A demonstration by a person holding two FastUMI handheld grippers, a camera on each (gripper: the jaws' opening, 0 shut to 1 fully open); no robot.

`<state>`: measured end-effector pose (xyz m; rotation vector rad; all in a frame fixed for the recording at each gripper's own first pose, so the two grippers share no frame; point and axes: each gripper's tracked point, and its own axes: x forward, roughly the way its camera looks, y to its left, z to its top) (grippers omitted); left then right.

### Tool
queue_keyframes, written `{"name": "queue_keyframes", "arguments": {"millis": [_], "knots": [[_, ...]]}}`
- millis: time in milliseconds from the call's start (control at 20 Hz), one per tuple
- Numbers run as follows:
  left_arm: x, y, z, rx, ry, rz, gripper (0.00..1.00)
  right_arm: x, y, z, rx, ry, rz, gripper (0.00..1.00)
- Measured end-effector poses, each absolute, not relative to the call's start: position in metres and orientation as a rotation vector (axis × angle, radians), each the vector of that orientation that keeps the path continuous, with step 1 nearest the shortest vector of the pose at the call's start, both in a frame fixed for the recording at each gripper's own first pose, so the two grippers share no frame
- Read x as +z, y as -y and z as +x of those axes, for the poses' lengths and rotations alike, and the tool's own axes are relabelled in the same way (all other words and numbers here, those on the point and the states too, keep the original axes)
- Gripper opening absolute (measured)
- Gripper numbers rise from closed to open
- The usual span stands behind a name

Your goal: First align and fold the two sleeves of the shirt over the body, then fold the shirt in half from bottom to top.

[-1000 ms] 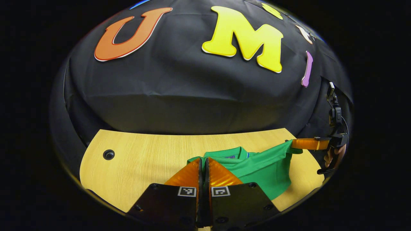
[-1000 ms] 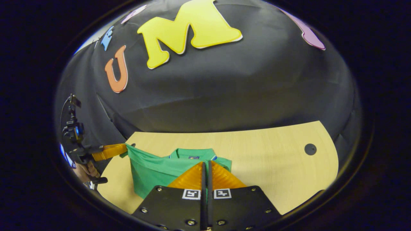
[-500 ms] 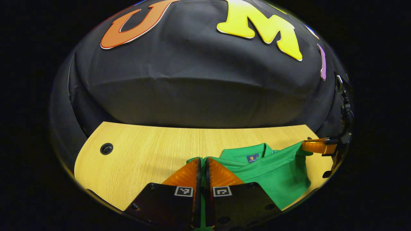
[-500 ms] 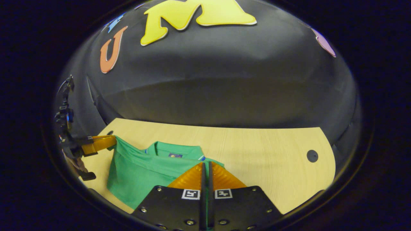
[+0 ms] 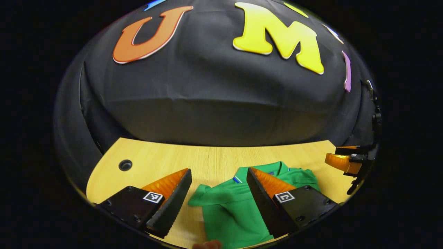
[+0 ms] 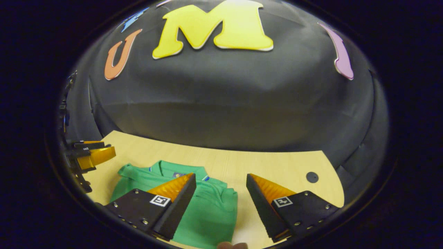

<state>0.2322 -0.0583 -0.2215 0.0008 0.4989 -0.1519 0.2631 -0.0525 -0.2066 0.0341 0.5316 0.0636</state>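
Note:
The green polo shirt (image 5: pixel 228 211) lies folded on the wooden table (image 5: pixel 166 159), collar toward the wall. My left gripper (image 5: pixel 218 172) stands open just above it, one finger on each side of the shirt's left shoulder, holding nothing. In the right gripper view the shirt (image 6: pixel 211 214) lies low and left, and my right gripper (image 6: pixel 220 177) is open over its right edge, also holding nothing. Each gripper appears at the far edge of the other's view: the right gripper (image 5: pixel 342 160) and the left gripper (image 6: pixel 93 155), both clear of the cloth.
The table has a round cable hole (image 5: pixel 125 165) near its left end and another cable hole (image 6: pixel 312 177) near its right end. The black cloth wall rises right behind the table. A fingertip (image 5: pixel 207 245) shows at the bottom rim.
Both grippers were shut on the shirt's hem and carried it toward the collar. Now both have opened and let go, and the shirt lies folded flat.

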Motion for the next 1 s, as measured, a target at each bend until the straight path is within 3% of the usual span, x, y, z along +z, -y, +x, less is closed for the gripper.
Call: {"name": "queue_keyframes", "arguments": {"millis": [300,550,650,700,750,800,850,900,1000], "knots": [[-0.088,0.053,0.177,-0.117,-0.283,0.023,1.00,-0.090,0.051,0.198,0.038,-0.342,0.048,0.92],[-0.017,0.058,0.104,-0.080,-0.173,-0.014,1.00,-0.013,0.044,0.121,0.039,-0.202,0.008,0.92],[0.003,0.061,0.077,-0.086,-0.139,-0.025,1.00,0.004,0.039,0.094,0.035,-0.153,0.003,0.91],[0.011,0.064,0.065,-0.094,-0.122,-0.029,0.94,0.011,0.037,0.080,0.035,-0.136,0.002,0.92],[0.020,0.065,0.054,-0.097,-0.100,-0.029,1.00,0.015,0.036,0.067,0.027,-0.126,0.001,0.92],[0.027,0.065,0.044,-0.093,-0.077,-0.026,0.94,0.018,0.034,0.053,0.022,-0.121,0.005,0.92],[0.033,0.064,0.034,-0.087,-0.055,-0.024,1.00,0.020,0.030,0.041,0.019,-0.113,0.008,0.92],[0.036,0.066,0.028,-0.086,-0.041,-0.019,0.94,0.022,0.028,0.032,0.013,-0.098,0.008,0.92],[0.038,0.065,0.013,-0.075,-0.027,-0.004,1.00,0.024,0.026,0.017,0.006,-0.069,-0.024,0.92]]}}
